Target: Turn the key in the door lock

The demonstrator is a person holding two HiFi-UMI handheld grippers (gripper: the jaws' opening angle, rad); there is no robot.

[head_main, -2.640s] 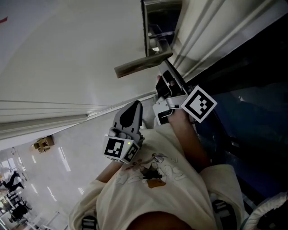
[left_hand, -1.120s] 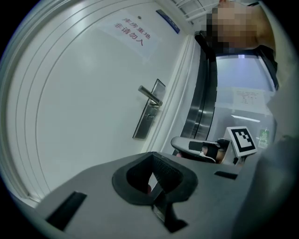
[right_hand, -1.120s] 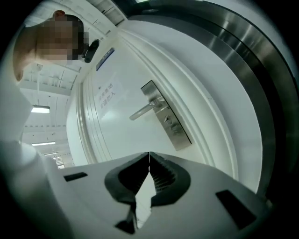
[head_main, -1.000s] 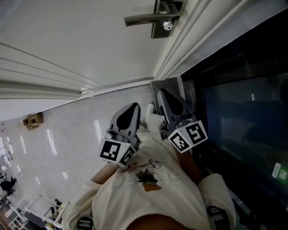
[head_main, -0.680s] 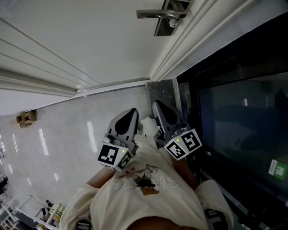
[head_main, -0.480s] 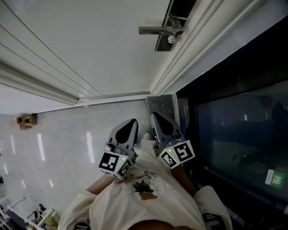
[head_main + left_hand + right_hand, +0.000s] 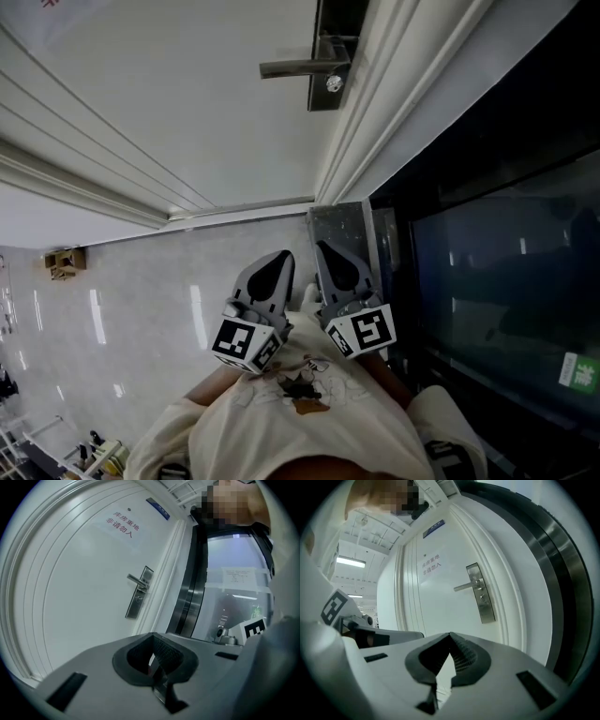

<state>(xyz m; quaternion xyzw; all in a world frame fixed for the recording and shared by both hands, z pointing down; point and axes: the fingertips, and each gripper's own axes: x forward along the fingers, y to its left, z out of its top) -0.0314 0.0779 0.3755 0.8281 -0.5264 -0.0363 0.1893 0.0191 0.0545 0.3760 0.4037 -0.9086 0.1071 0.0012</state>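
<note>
door lock is on the door, well apart from both grippers. left gripper jaws pressed together, empty. right gripper jaws pressed together, empty.

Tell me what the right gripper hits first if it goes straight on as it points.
Most likely the white door, on the plain panel just beside the lever handle and lock plate. Nothing shows between the right gripper, jaws shut, and the door, though depth is unclear.

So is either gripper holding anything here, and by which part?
Nothing is held. The left gripper and right gripper are both shut and empty, apart from the door handle.
</note>
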